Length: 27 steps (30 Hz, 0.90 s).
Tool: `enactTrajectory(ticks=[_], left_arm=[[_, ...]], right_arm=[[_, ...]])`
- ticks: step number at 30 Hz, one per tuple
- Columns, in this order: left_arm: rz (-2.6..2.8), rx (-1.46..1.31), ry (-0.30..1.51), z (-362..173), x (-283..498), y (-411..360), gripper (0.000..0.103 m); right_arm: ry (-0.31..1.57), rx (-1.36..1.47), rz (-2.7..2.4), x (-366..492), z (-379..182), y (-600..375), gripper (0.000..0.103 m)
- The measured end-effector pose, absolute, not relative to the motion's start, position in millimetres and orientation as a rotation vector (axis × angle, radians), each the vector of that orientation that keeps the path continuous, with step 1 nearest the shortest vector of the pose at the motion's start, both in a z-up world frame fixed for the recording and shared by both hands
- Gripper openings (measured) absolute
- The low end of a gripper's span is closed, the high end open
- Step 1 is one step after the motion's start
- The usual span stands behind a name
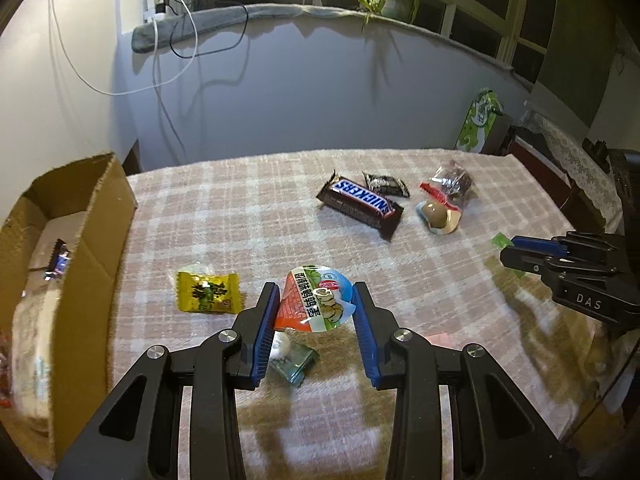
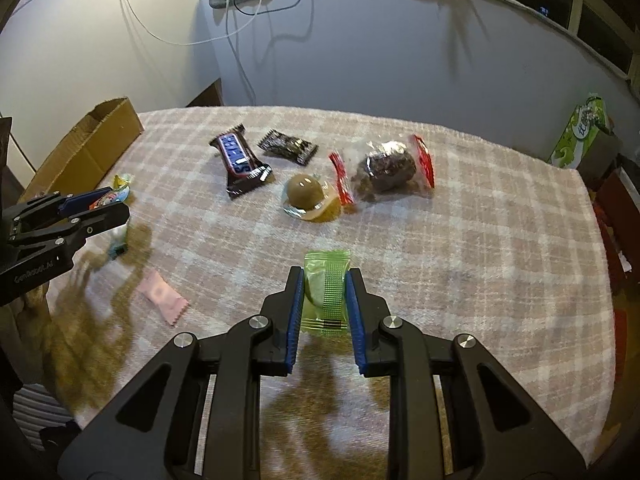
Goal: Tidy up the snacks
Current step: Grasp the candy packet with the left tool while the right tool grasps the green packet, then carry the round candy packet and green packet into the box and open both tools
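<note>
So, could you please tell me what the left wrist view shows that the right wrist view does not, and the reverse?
Only the left wrist view shows the inside of the cardboard box with snacks already in it, and the yellow candy packet.

Only the right wrist view shows the pink wrapper lying flat on the tablecloth, and the full green wafer packet clamped in the right gripper.

Both show the Snickers bar, the black packet, the brown egg pack, and the left gripper holding the quail egg pack.

Nine loose snacks (perhaps more), one cardboard box (image 1: 96,216), two claws.
</note>
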State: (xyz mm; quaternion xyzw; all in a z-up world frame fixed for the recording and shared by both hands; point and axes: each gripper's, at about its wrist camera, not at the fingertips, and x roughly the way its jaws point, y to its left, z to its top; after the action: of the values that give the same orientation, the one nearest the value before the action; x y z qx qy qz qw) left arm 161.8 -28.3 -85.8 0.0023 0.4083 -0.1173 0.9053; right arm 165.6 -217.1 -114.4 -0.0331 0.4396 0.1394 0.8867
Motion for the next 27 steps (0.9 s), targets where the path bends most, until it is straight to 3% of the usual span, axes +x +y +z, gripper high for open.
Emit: enactTrajectory(ticks=[27], left_arm=[[-0.038, -0.109, 0.729, -45.5, 111.4, 78.2, 0.035]], right_arm=[[0.783, -0.147, 0.541, 153.5, -56.2, -83.6, 0.022]])
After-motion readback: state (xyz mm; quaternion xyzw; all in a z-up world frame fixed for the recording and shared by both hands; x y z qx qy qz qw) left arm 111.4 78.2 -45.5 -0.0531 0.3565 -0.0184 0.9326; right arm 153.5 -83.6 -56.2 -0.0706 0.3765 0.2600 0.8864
